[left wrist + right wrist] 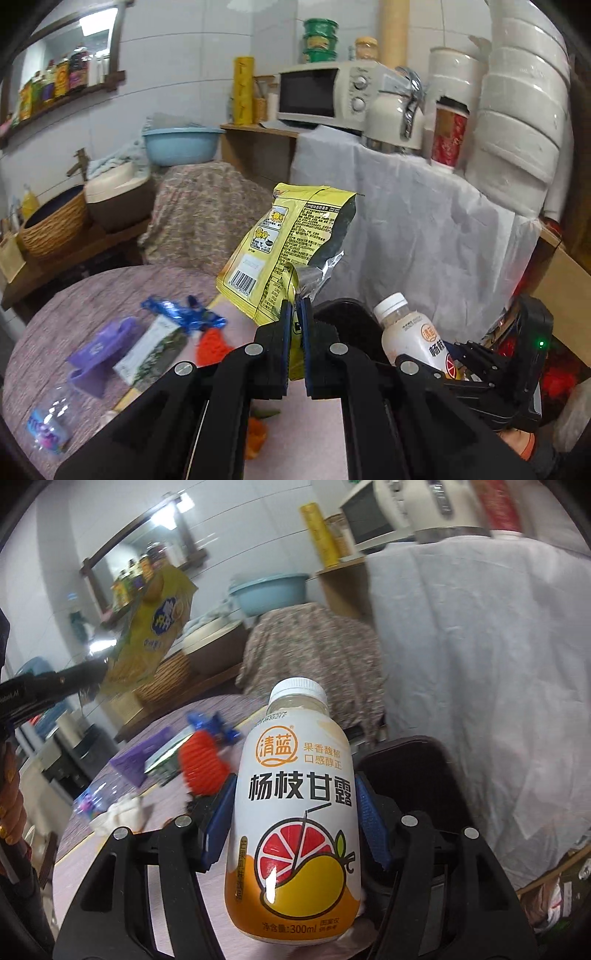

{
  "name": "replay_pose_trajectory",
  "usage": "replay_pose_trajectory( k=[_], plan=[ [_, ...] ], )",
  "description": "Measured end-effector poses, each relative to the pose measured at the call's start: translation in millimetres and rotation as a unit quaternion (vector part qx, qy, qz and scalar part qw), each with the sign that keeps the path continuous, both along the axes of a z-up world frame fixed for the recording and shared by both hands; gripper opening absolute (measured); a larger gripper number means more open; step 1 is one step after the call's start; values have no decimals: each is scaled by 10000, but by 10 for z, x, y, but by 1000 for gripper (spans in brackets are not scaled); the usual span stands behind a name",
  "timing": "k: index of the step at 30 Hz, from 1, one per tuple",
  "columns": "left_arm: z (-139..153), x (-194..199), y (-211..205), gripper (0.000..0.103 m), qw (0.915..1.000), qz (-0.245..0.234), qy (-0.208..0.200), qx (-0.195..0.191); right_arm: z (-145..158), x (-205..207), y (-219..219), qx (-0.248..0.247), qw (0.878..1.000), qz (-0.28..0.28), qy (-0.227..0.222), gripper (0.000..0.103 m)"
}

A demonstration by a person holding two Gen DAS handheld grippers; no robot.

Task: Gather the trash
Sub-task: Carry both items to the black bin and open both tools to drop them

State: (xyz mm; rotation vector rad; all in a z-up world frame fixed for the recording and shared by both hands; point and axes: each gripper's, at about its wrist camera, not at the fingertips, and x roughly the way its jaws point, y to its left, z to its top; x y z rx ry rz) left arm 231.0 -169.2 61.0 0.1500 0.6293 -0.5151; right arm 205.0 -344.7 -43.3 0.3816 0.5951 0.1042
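- Fingers first: your left gripper (295, 314) is clamped tight on the bottom corner of the yellow snack bag (291, 251), which stands up and leans away over the desk (122, 288).
- Left of that, plenty of litter waits on the desk: a clear plastic bottle (48, 424) on its side at the near edge, a purple wrapper (99, 350), a green-and-white box (147, 350), a blue foil wrapper (184, 314) and a red foam net (212, 345).
- Moving right, your right gripper (295, 830) squeezes the white drink bottle (295, 812) around its middle, cap up, long axis upright and tipped a little away from you.
- Further right, the black bin (406, 771) sits just behind and below that bottle, so the right hand looks nearer to it; the bag has to travel rightward to reach the same opening.
- Hard to read: the bin's mouth is mostly hidden behind the bottle and fingers, the desk litter is blurred, and the orange scrap (255, 435) under your left gripper is unclear.
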Motion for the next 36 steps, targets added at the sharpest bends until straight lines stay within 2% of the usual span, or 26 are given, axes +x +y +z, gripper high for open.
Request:
replay_pose_trajectory(
  k=[6,9,14,19,23,24,26,28,30,33,36],
  plan=[
    [-303,250,-592,7,9982,-393,441,125,-207,-52,-449,-83,9983,-574,87,62],
    [-541,442,-860,7,9947,-541,862,151,-319,-102,-582,-222,9966,-788,107,62],
    [-1000,731,-1215,7,9881,-565,1351,470,-544,-128,-777,-368,9934,-1049,292,62],
    [-1421,927,-1419,7,9771,-615,1940,617,-741,-89,-935,-406,9906,-1200,518,62],
    [-1748,1081,-1554,7,9614,-561,2601,696,-942,-29,-1061,-207,9882,-1328,740,62],
    [-1815,1097,-1579,10,9590,-550,2685,725,-989,-20,-1085,-200,9876,-1347,784,62],
    [-1903,1099,-1633,14,9571,-557,2713,847,-1075,-15,-1132,-183,9862,-1404,854,62],
    [-1923,1065,-1653,27,9576,-582,2685,874,-1142,1,-1174,-168,9850,-1441,929,62],
    [-1894,1037,-1659,47,9602,-589,2591,865,-1195,19,-1214,-126,9841,-1467,996,62],
    [-1835,977,-1668,50,9641,-557,2433,906,-1261,84,-1203,-89,9846,-1368,1084,62],
    [-1656,917,-1577,52,9692,-594,2252,797,-1341,231,-1133,42,9868,-1062,1224,62]
  ],
)
